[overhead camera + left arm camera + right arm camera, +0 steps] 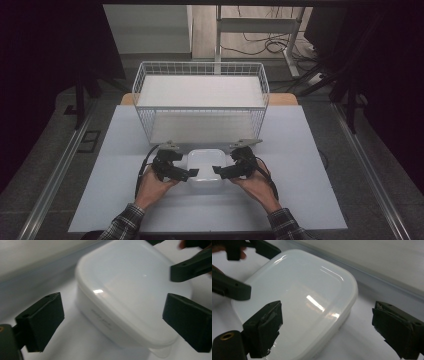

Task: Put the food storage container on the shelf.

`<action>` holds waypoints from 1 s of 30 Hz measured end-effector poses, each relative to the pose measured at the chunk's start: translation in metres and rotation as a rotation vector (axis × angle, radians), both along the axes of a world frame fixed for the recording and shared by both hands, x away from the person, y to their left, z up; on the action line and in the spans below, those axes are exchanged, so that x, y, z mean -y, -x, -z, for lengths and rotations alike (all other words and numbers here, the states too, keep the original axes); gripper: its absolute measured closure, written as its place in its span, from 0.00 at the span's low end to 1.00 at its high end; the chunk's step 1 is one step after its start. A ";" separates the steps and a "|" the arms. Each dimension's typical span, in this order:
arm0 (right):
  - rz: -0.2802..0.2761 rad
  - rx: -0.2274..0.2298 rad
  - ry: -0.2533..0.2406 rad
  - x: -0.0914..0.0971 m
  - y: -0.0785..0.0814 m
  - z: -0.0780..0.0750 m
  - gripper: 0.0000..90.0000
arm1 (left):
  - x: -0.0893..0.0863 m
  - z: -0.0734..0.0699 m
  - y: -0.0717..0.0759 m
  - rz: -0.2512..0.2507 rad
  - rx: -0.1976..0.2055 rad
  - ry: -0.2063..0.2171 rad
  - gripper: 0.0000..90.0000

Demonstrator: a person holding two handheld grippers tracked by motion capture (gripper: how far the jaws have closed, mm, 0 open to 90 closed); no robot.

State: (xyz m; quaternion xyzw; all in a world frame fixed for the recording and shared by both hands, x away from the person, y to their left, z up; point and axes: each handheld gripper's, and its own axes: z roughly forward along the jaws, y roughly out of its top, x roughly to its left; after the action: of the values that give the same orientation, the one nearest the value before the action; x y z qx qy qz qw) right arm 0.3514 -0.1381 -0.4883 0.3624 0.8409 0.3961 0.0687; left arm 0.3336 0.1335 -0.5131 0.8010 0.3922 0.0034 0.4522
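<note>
White lidded plastic container [204, 165] sits on the pale table [300, 150], near the front edge, centred between the two hands. Lid is on, rounded corners, glossy top.

Left gripper [189, 174] comes in from the container's left side, right gripper [217, 171] from its right; tips point inward at each other across the front part of the box. Both held by the person's hands [152, 186], checked sleeves [122, 225] at the bottom of the high view.

Left gripper view: jaws spread wide, container [130, 290] lying between and beyond them, neither pad touching it as far as I can tell. One jaw is low at the left, the other at the right edge. The right gripper's jaws [191, 267] show at upper right, over the far side of the lid.

Right gripper view: same story, jaws wide apart, container [297, 297] ahead of them, left jaw overlapping the lid's near edge in the frame; contact cannot be judged. Pads look worn and scuffed. The other gripper [232, 290] sits at upper left, over the lid.

Behind the container: white wire basket [200, 100], open top, standing on the table's far half, just beyond the grippers. Cables [260, 45] on the floor past the table.
</note>
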 end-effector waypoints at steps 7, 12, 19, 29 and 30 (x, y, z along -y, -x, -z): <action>-0.029 -0.130 -0.076 0.006 -0.003 0.002 0.27 | -0.002 0.002 0.004 0.039 -0.083 0.081 0.27; 0.011 -0.172 -0.073 0.012 0.001 -0.004 0.47 | -0.012 -0.005 0.013 0.003 -0.079 0.089 0.54; 0.049 -0.197 -0.112 0.025 0.016 -0.015 0.72 | -0.016 -0.011 0.027 -0.027 -0.076 0.109 0.71; 0.113 -0.128 -0.137 0.025 0.028 -0.021 0.85 | -0.024 -0.012 0.031 -0.069 -0.092 0.179 0.88; 0.113 -0.128 -0.137 0.025 0.028 -0.021 0.85 | -0.024 -0.012 0.032 -0.071 -0.085 0.177 0.88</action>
State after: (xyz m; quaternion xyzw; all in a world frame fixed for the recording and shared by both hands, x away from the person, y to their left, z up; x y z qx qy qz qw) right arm 0.3234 -0.1631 -0.4677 0.4374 0.7928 0.4242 0.0121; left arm 0.3019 0.1573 -0.5006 0.7429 0.4380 -0.0492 0.5039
